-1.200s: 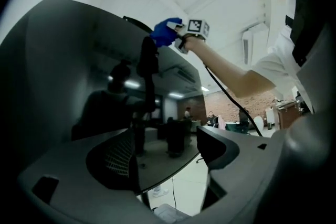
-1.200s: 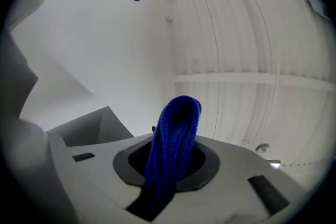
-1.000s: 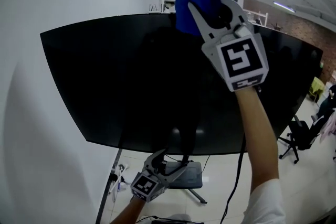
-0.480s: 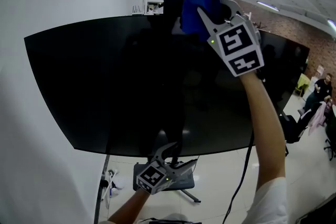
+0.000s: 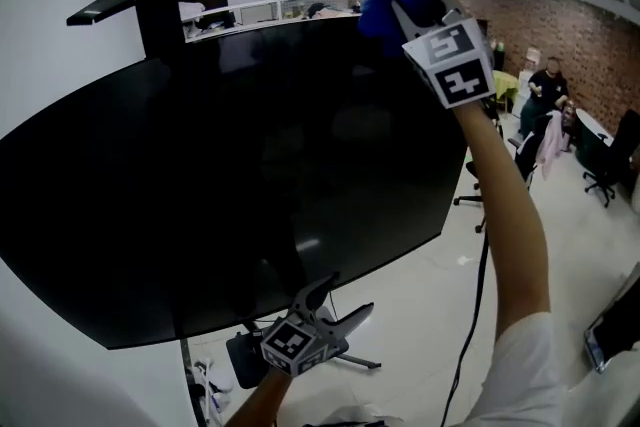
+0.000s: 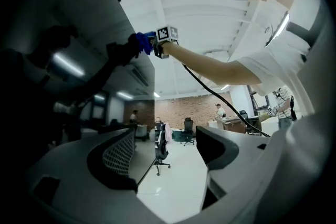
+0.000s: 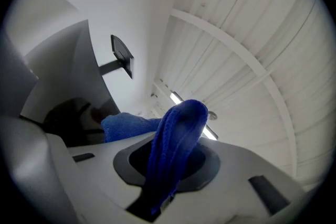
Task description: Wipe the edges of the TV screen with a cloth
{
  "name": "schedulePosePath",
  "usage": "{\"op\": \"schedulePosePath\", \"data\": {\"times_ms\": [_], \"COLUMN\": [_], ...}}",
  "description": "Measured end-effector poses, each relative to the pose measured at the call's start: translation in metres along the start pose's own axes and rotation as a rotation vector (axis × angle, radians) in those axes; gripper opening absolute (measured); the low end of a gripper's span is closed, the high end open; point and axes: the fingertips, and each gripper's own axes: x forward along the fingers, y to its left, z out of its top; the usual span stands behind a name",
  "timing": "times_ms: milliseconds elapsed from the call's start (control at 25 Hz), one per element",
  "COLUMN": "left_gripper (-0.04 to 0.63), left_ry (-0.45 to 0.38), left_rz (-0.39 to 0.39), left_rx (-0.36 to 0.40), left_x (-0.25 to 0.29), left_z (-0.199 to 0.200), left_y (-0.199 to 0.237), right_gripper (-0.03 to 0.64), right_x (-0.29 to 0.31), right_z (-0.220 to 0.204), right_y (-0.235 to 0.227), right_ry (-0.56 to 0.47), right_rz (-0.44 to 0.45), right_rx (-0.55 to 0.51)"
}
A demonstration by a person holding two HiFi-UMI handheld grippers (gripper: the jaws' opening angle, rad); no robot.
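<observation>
A large black TV screen point(image 5: 230, 175) on a stand fills the head view. My right gripper point(image 5: 405, 10) is raised to the screen's top edge near its right end, shut on a blue cloth point(image 5: 385, 0) that rests against that edge. In the right gripper view the blue cloth point(image 7: 176, 149) is pinched between the jaws and bulges out past them toward the dark screen point(image 7: 68, 118). My left gripper point(image 5: 335, 300) hangs low under the screen's bottom edge, open and holding nothing. The left gripper view shows the right gripper point(image 6: 157, 45) and cloth point(image 6: 144, 42) far up at the screen edge.
The TV's stand base point(image 5: 245, 355) sits on the white floor below the screen. A black cable point(image 5: 480, 295) hangs along my right arm. Office chairs point(image 5: 605, 150) and people point(image 5: 545, 85) are at the far right by a brick wall. A white wall lies to the left.
My right gripper with the cloth has slid rightward along the top edge toward the screen's right corner. The head view has swung to the right. The left gripper stays low.
</observation>
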Motion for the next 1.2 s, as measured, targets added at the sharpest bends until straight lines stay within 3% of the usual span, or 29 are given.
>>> {"op": "schedulePosePath", "data": {"times_ms": [160, 360, 520, 640, 880, 1200], "left_gripper": [0.353, 0.353, 0.353, 0.353, 0.353, 0.353], "left_ry": [0.032, 0.035, 0.034, 0.033, 0.039, 0.090], "left_rz": [-0.071, -0.190, -0.272, -0.325, -0.362, -0.333], "left_rx": [-0.060, -0.045, -0.045, -0.068, -0.126, -0.131], "left_x": [0.051, 0.122, 0.177, 0.207, 0.237, 0.251], "left_z": [-0.006, -0.023, -0.039, -0.054, -0.088, -0.138], "left_y": [-0.023, -0.048, -0.082, -0.094, -0.106, -0.098], "right_gripper": [0.091, 0.091, 0.091, 0.091, 0.091, 0.091], "right_x": [-0.008, -0.020, -0.044, -0.053, -0.089, -0.180], "right_z": [-0.094, -0.218, -0.269, -0.296, -0.365, -0.523], "right_y": [-0.077, -0.157, -0.172, -0.154, -0.067, 0.105], "right_ry": [0.147, 0.326, 0.326, 0.305, 0.250, 0.446], "right_rz": [-0.113, -0.194, -0.202, -0.179, -0.066, 0.036], "right_rx": [0.037, 0.134, 0.203, 0.190, 0.386, 0.561]}}
